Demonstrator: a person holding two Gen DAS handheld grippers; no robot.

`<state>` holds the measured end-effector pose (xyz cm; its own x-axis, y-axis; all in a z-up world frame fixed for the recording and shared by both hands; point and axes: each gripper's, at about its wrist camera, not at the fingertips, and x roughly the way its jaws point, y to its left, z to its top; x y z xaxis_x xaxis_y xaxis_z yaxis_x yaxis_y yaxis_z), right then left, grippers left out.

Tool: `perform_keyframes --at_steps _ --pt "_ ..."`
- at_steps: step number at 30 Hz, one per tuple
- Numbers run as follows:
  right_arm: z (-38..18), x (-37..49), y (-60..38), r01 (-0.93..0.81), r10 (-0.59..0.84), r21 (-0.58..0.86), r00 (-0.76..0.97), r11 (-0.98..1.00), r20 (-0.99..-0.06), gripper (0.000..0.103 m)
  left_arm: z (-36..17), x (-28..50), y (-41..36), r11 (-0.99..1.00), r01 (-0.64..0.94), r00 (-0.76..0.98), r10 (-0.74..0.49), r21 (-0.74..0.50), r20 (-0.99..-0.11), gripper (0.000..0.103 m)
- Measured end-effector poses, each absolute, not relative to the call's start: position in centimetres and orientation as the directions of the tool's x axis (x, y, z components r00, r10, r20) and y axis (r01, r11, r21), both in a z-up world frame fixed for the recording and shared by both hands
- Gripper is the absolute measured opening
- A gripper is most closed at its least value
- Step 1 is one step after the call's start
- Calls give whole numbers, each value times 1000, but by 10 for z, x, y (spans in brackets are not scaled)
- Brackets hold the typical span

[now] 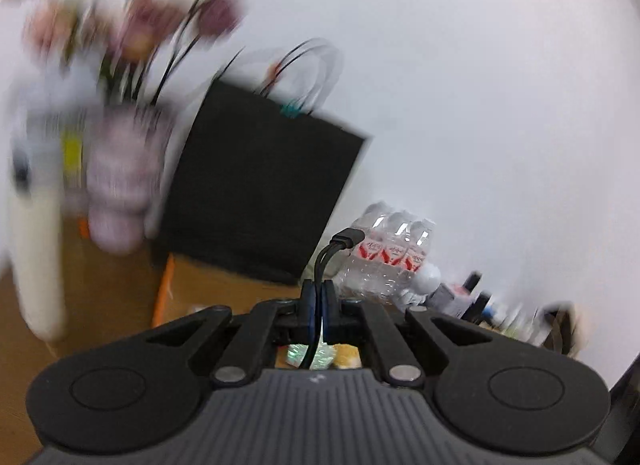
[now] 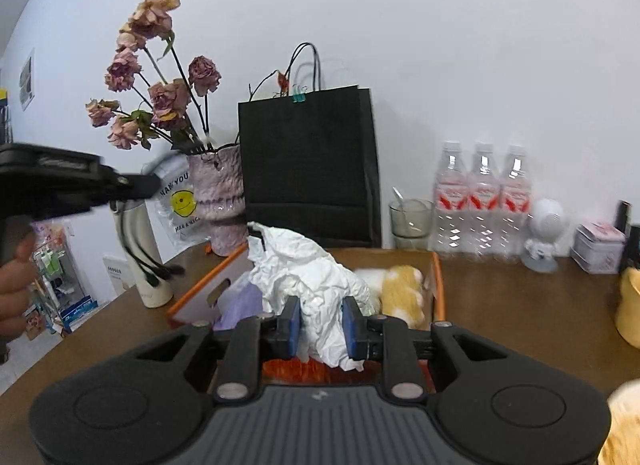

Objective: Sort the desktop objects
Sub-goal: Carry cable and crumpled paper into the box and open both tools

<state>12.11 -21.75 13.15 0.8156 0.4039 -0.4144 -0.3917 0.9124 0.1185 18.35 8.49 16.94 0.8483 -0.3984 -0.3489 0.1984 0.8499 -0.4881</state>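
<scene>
My left gripper (image 1: pixel 319 293) is shut on a black cable (image 1: pixel 326 255), whose plug curls up past the fingertips. This view is motion-blurred. In the right wrist view the left gripper (image 2: pixel 140 187) hangs in the air at the left, held by a hand, and the cable (image 2: pixel 154 269) dangles under it. My right gripper (image 2: pixel 320 321) is shut on a crumpled white paper (image 2: pixel 304 265), held above an orange-edged cardboard box (image 2: pixel 438 277). A yellow and white plush toy (image 2: pixel 402 293) and something purple lie in the box.
At the back of the brown desk stand a vase of dried roses (image 2: pixel 222 201), a black paper bag (image 2: pixel 308 169), three water bottles (image 2: pixel 484 201) and a glass with a spoon (image 2: pixel 412 221). A white flask (image 2: pixel 144 265) is left, a tin (image 2: pixel 598 245) right.
</scene>
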Motion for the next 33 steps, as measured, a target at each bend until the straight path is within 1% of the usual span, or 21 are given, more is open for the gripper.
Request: perform_keyframes --at_steps 3,5,7,9,10,12,15,16,18,19,20,21,22,23,25,27,30,32,33 --pt "124 160 -205 -396 412 135 788 908 -457 21 147 235 86 786 181 775 -484 -592 -406 3" --pt "116 185 -196 -405 419 142 765 903 -489 21 131 266 84 805 176 744 -486 -566 -459 4" --pt "106 212 -185 -412 420 141 738 900 -527 21 111 295 92 842 126 724 -440 -525 -532 4" --pt "96 235 -177 -411 415 142 716 900 -561 21 93 317 103 895 48 725 -337 -444 -600 4" --pt "92 246 -173 -410 412 142 708 901 -574 21 88 324 106 926 38 728 -283 -375 -625 5" --pt "83 266 -164 -410 407 141 690 901 -599 21 83 330 108 955 35 729 -226 -294 -646 7" --pt "73 292 -149 -406 406 154 659 901 -633 21 77 341 97 986 83 720 -158 -142 -676 16" --pt "70 301 -144 -405 412 168 645 899 -644 21 75 345 90 988 109 718 -152 -106 -679 20" --pt "68 320 -132 -408 425 191 621 893 -658 21 74 347 83 989 128 711 -146 -78 -688 27" --pt "68 330 -127 -413 433 200 611 888 -663 21 78 347 79 988 132 714 -151 -80 -684 35" --pt "68 339 -121 -416 436 203 603 886 -668 21 82 345 79 987 135 724 -159 -89 -671 47" --pt "68 348 -115 -418 434 200 598 886 -674 21 87 341 78 986 136 744 -167 -98 -647 56" --pt "67 358 -109 -421 437 205 585 884 -683 22 94 338 77 988 124 765 -154 -92 -625 77" --pt "65 366 -104 -428 443 212 565 879 -696 25 100 334 76 992 112 789 -129 -65 -601 81" --pt "58 383 -94 -428 461 250 512 868 -725 37 107 329 75 993 111 806 -105 -26 -582 80" --pt "50 393 -87 -426 491 303 451 852 -746 44 112 326 76 992 120 799 -117 -35 -590 80" --pt "58 386 -86 -408 453 263 496 875 -741 44 118 317 80 992 118 797 -120 -41 -592 80" --pt "67 377 -92 -412 458 264 498 872 -736 49 121 311 82 994 107 794 -106 -34 -598 80" --pt "72 373 -98 -406 451 260 499 876 -740 55 122 310 82 995 97 791 -97 -33 -604 80"
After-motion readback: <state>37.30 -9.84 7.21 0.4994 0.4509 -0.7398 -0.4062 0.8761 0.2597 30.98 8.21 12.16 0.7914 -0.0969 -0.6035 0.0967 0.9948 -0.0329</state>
